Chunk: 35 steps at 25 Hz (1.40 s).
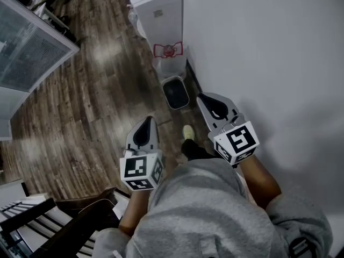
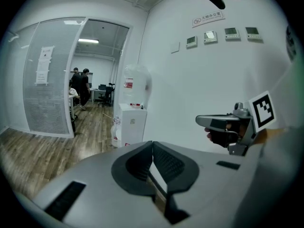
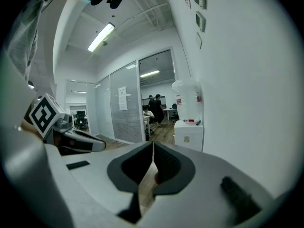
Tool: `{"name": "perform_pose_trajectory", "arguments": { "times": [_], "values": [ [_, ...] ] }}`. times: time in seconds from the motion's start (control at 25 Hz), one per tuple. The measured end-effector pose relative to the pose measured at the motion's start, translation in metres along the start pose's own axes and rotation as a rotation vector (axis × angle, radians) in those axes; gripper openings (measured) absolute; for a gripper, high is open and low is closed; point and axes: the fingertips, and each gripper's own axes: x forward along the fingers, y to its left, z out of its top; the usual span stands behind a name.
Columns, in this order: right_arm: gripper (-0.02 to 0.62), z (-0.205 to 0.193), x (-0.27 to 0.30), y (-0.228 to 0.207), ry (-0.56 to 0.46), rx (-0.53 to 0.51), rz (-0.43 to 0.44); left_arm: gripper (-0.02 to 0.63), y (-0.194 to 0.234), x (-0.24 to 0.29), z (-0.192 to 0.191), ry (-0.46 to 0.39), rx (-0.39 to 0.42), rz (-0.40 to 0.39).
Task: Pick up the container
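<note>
A small grey bin (image 1: pixel 176 93) with a dark inside stands on the wood floor at the foot of a white water dispenser (image 1: pixel 158 15). Both grippers hang in the air above the floor, well short of the bin. My left gripper (image 1: pixel 149 120) is shut with nothing between its jaws; its closed tips show in the left gripper view (image 2: pixel 152 144). My right gripper (image 1: pixel 203 97) is likewise shut and empty, close to the white wall, with its tips (image 3: pixel 153 144) pressed together. Each gripper shows in the other's view: the right gripper (image 2: pixel 222 122), the left gripper (image 3: pixel 76 139).
A white wall (image 1: pixel 269 52) runs along the right. A glass partition (image 1: pixel 29 52) is at the left, and dark wooden furniture (image 1: pixel 80 219) sits at the lower left. The person's shoe (image 1: pixel 188 132) is on the floor between the grippers. People (image 2: pixel 80 87) stand far down the office.
</note>
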Motion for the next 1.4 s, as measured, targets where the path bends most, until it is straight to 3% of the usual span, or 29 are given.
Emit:
{"name": "perform_pose_trajectory", "arguments": {
  "times": [0.52, 0.96, 1.4],
  "values": [
    [0.026, 0.011, 0.022, -0.047, -0.009, 0.014, 0.017, 0.015, 0.0, 0.036, 0.021, 0.001, 0.002, 0.042],
    [0.026, 0.019, 0.049, -0.056, -0.036, 0.031, 0.083, 0.015, 0.007, 0.051, 0.038, 0.0, 0.013, 0.111],
    [0.026, 0.012, 0.084, -0.073, 0.008, 0.021, 0.073, 0.015, 0.03, 0.077, 0.041, 0.012, 0.0, 0.096]
  ]
}}
